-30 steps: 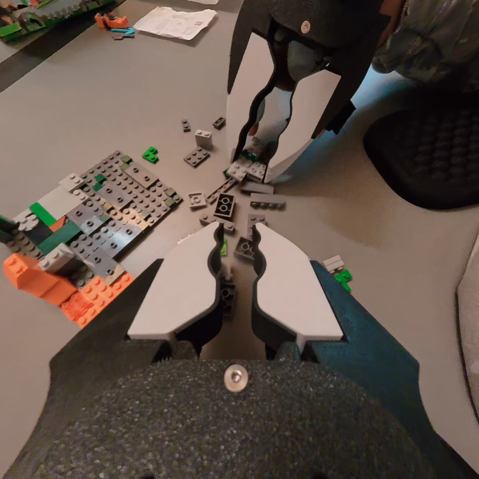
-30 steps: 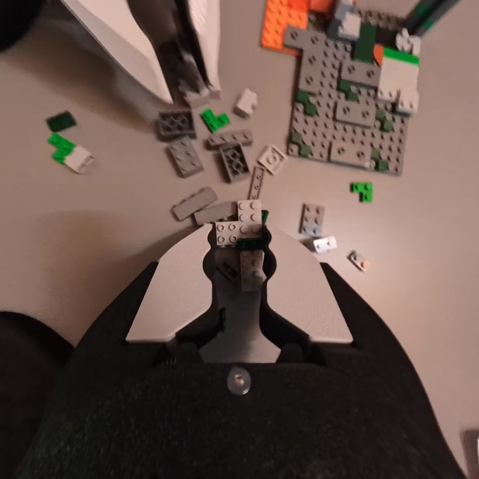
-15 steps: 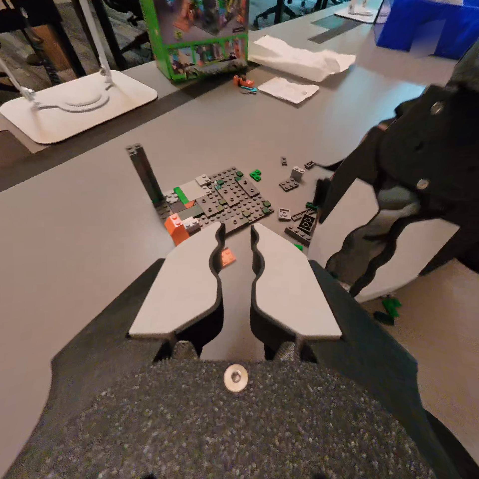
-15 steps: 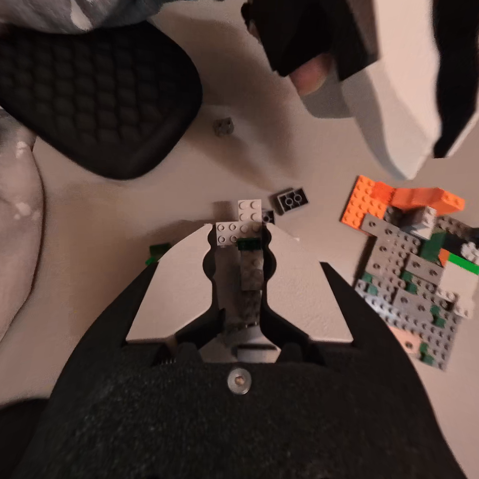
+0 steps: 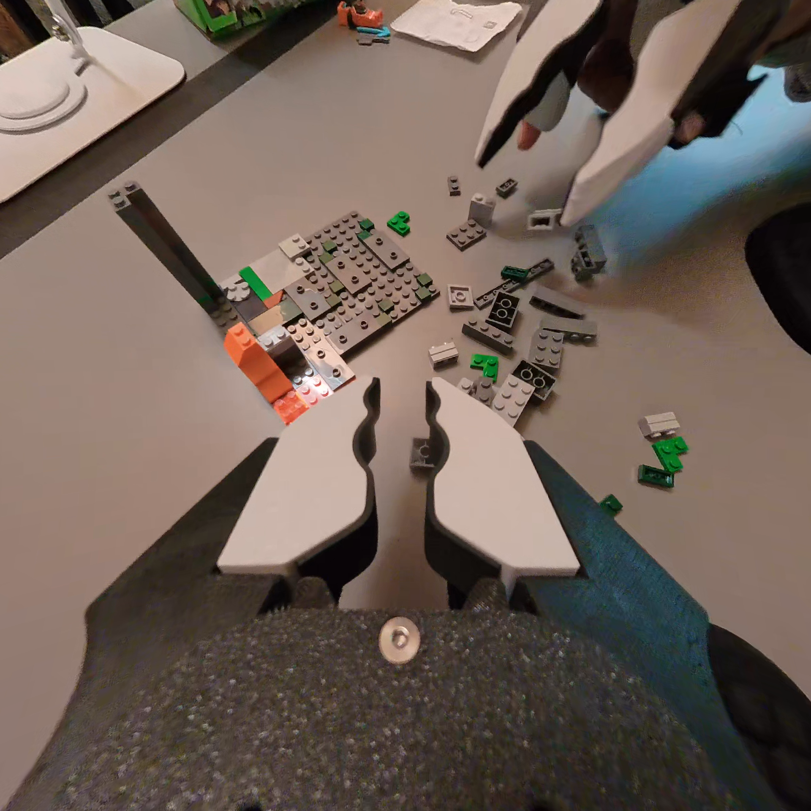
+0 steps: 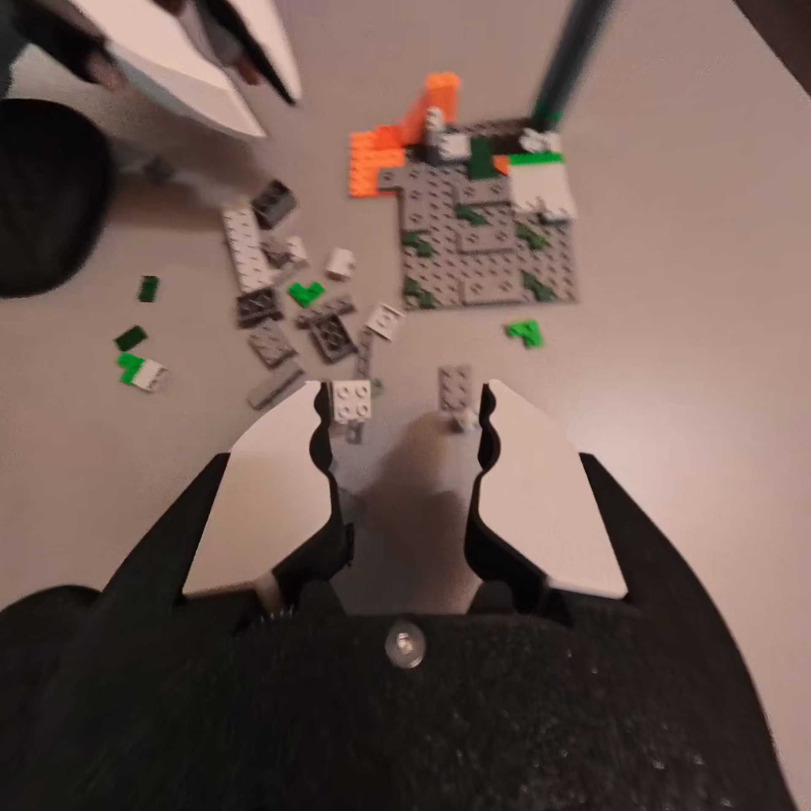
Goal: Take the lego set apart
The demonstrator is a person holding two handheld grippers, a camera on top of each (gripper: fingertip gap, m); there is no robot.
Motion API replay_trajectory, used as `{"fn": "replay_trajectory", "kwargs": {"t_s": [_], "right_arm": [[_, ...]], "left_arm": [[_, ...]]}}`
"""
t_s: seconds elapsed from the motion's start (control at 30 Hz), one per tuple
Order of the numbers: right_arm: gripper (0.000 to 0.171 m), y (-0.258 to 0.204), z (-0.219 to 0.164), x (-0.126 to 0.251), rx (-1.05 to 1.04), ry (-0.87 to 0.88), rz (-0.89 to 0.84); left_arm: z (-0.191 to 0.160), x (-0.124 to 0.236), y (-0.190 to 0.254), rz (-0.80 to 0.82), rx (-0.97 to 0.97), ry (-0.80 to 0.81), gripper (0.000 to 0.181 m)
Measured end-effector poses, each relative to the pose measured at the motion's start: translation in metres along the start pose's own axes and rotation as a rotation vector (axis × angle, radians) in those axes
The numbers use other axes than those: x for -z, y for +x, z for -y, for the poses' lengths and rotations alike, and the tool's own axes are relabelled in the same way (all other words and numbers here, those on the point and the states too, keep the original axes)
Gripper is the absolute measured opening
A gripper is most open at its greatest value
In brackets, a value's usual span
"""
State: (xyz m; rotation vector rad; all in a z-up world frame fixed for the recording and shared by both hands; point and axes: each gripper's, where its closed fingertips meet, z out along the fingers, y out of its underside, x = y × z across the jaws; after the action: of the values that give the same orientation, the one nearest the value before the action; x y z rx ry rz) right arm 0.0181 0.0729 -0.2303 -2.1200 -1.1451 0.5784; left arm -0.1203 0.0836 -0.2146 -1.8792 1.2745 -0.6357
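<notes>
The grey studded baseplate (image 5: 364, 281) lies on the table with an orange brick stack (image 5: 252, 360) and a tall dark pillar (image 5: 166, 250) on its near left corner. It also shows, blurred, in the right wrist view (image 6: 491, 245). Loose grey, black and green pieces (image 5: 526, 333) lie scattered to its right. My left gripper (image 5: 403, 386) is empty, open by a narrow gap, above a small dark piece (image 5: 422, 454). My right gripper (image 6: 399, 386) is open wide; a light grey 2x2 piece (image 6: 352, 400) sits by its left finger. In the left wrist view it (image 5: 524, 191) hovers over the scattered pieces.
A white stand base (image 5: 66, 96), a green box (image 5: 232, 13), a sheet of paper (image 5: 456, 22) and a few small orange and blue pieces (image 5: 362, 22) lie at the far side. A black chair seat (image 5: 781, 272) is past the table's right edge. The left gripper's tips are roughly 15 cm from the right gripper's.
My right gripper has opened and let go of the grey and green brick cluster it held. My left gripper has tilted back down toward the baseplate, its gap unchanged.
</notes>
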Motion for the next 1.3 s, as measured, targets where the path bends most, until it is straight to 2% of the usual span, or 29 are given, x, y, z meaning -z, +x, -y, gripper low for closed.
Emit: {"fn": "replay_trajectory", "kwargs": {"t_s": [0.13,0.3,0.33,0.4,0.43,0.8,0.93,1.07,1.2,1.3], "right_arm": [[0.073,0.021,-0.019,0.001,-0.087,-0.022,0.004],[0.059,0.015,-0.024,-0.023,-0.021,-0.098,0.019],[0.052,0.015,-0.023,-0.026,-0.007,-0.108,0.011],[0.024,0.013,-0.021,-0.029,0.013,-0.137,0.010],[0.017,0.009,-0.019,-0.032,0.036,-0.143,0.016],[0.017,-0.082,0.017,-0.079,0.328,-0.192,0.204],[0.038,-0.095,0.033,-0.077,0.394,-0.107,0.229],[0.059,-0.072,0.037,-0.047,0.312,-0.008,0.195],[0.081,-0.044,-0.007,-0.017,0.212,-0.083,0.143],[0.079,-0.040,-0.039,-0.005,0.170,-0.130,0.117]], "left_arm": [[0.001,-0.003,0.002,-0.024,0.012,0.001,0.019],[0.002,0.000,0.004,-0.034,0.023,0.014,0.019],[0.002,0.000,0.004,-0.037,0.029,0.017,0.019],[0.002,0.001,0.003,-0.038,0.034,0.022,0.019],[0.003,0.001,0.003,-0.039,0.035,0.024,0.019],[0.000,-0.002,0.008,-0.060,0.026,0.009,0.019],[-0.001,-0.003,0.010,-0.066,0.024,0.005,0.019],[-0.003,-0.005,0.013,-0.075,0.012,-0.010,0.019],[-0.004,-0.007,0.015,-0.085,0.005,-0.017,0.019],[-0.005,-0.009,0.018,-0.097,0.006,-0.022,0.019]]}}
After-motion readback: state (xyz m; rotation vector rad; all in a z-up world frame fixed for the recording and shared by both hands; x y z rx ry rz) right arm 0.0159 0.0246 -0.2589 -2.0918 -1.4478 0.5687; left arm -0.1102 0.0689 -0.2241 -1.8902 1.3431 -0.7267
